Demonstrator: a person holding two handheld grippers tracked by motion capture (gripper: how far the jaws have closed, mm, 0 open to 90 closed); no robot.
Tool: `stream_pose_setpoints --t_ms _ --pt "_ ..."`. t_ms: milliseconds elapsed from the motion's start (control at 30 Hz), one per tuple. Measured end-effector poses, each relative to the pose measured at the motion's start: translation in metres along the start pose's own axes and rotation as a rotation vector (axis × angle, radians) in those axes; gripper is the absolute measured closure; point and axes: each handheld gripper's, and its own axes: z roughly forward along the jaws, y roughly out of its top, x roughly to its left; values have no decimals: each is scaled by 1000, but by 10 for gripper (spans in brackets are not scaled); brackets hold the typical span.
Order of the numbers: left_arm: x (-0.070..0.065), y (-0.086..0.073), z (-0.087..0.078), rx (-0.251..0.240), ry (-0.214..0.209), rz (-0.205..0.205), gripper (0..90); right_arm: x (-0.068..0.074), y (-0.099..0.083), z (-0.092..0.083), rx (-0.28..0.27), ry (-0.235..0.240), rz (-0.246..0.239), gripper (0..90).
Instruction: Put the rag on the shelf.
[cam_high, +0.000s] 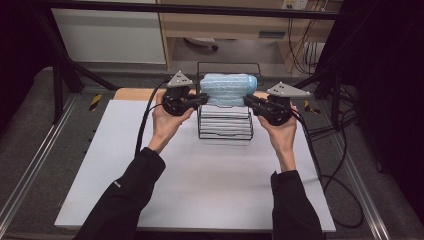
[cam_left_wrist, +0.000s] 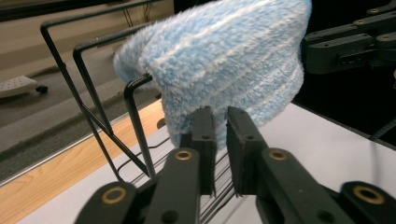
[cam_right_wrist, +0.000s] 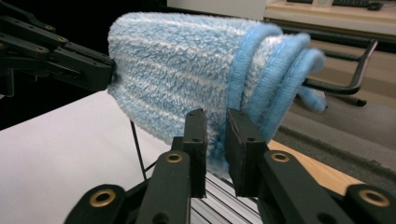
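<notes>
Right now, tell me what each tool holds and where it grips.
Both hold the folded blue towel draped over the wire rack: the left tool pinches its left end's lower edge, the right tool its right end's lower edge.

**Colours on the table**

The fluffy towel (cam_high: 228, 89) is pale blue with faint white stripes and a stronger blue hem. The wire rack (cam_high: 225, 127) is black. Both grippers, left (cam_high: 202, 99) and right (cam_high: 248, 101), are black with brass-coloured rivets. The table (cam_high: 200, 185) is white, edged in light wood.

Grey carpeted floor (cam_high: 30, 150) surrounds the white table (cam_high: 200, 190); a light wooden desk (cam_high: 225, 22) stands behind, beside a white cabinet (cam_high: 110, 35).
</notes>
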Motion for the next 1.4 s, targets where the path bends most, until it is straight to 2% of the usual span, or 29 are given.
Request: stream_pose_setpoints --t_ms 133,367,600,900,1033,1133,1233,1400 --pt "-1 3 -11 -9 -3 -6 737 4 4 -8 -12 11 -5 713" --pt "-2 1 -24 4 13 5 646 11 11 -16 -21 15 -20 641" --pt "-2 -13 -41 23 14 20 559 14 8 -25 -14 42 13 518" --pt "2 -58 -59 68 29 28 448 18 -13 -39 8 51 33 306" --pt "5 -82 -65 99 32 26 383 17 -30 -42 31 54 54 217" --pt "8 -98 -69 118 31 7 311 15 -43 -42 65 53 65 159" --pt "11 -113 -74 133 49 -3 251 14 -58 -42 94 63 80 124" --pt "13 -139 -80 156 61 -20 216 13 -84 -44 123 97 127 67"
